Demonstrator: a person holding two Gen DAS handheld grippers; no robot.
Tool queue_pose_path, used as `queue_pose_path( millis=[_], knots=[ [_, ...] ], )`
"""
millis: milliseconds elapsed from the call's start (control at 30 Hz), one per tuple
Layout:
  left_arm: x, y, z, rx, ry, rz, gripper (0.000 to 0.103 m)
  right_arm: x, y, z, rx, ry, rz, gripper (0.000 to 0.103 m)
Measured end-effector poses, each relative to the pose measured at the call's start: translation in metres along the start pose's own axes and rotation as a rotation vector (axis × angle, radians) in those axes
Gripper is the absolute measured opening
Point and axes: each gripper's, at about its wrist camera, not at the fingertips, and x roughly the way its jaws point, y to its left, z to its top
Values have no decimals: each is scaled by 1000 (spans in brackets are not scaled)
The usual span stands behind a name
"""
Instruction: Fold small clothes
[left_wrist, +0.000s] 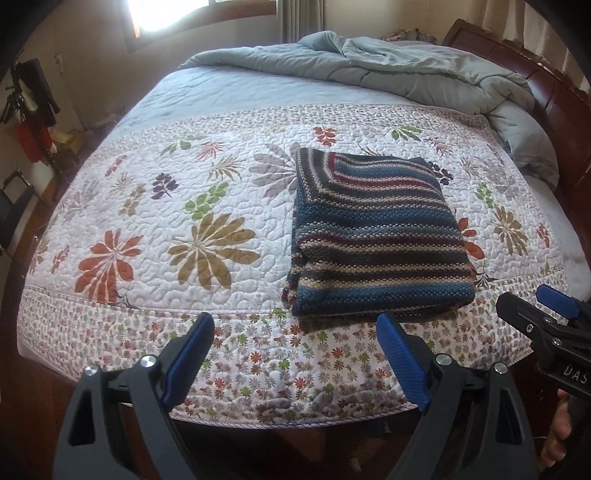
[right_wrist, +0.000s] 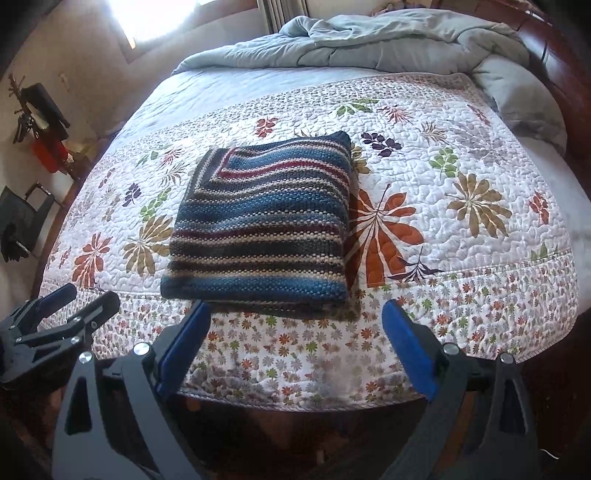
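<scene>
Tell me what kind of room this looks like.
Most likely a bedroom in a home: a bed with a floral quilt, a rumpled grey comforter against a dark wooden headboard, and a folded striped sweater lying on the quilt.

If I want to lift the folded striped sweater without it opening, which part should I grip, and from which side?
Probably the near edge of the folded striped sweater, coming from the bed's foot. That edge looks thick and rounded like a fold, so it likely holds the layers together. It faces both open grippers, left gripper and right gripper. One at each near corner should keep it flat.
</scene>
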Motion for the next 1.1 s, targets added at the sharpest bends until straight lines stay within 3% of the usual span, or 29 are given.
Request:
queue_pose_path(
  millis=[1100],
  knots=[
    [15, -3, -7, 24, 44, 1, 90, 12, 5, -6, -16, 29, -15, 94]
  ],
)
